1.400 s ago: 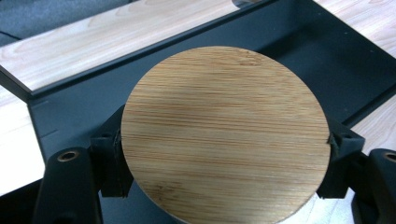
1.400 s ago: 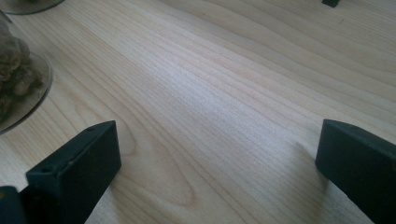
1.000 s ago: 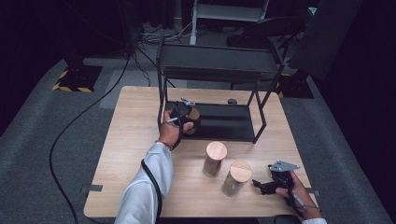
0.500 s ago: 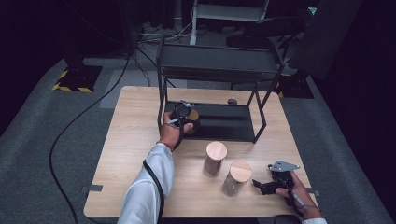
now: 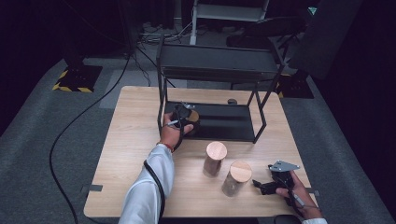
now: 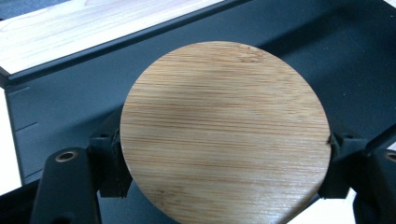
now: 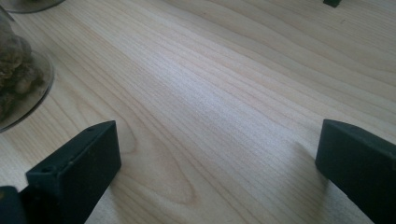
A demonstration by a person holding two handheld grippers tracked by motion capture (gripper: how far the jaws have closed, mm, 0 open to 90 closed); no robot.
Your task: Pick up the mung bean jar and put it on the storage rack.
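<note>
Left gripper (image 5: 183, 117) clamped on bamboo-lidded jar (image 6: 224, 135), jaws just eased slightly, jar on black rack's lower shelf (image 5: 224, 121). Two more lidded glass jars (image 5: 214, 158) (image 5: 237, 178) on table (image 5: 126, 140), brown lumpy contents. Right gripper (image 5: 261, 185) wide open, empty. No readable labels.

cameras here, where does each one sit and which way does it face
High view: above the person's side, looking forward and down on the table and black rack; both forearms and both tools show.
Left gripper view: rides the left tool, looking along its jaws shut on a jar's bamboo lid over the rack's lower shelf.
Right gripper view: rides the right tool, low over bare tabletop, jaws apart.
Shared: the lidded jar in the left tool appears in the high view too.
</note>
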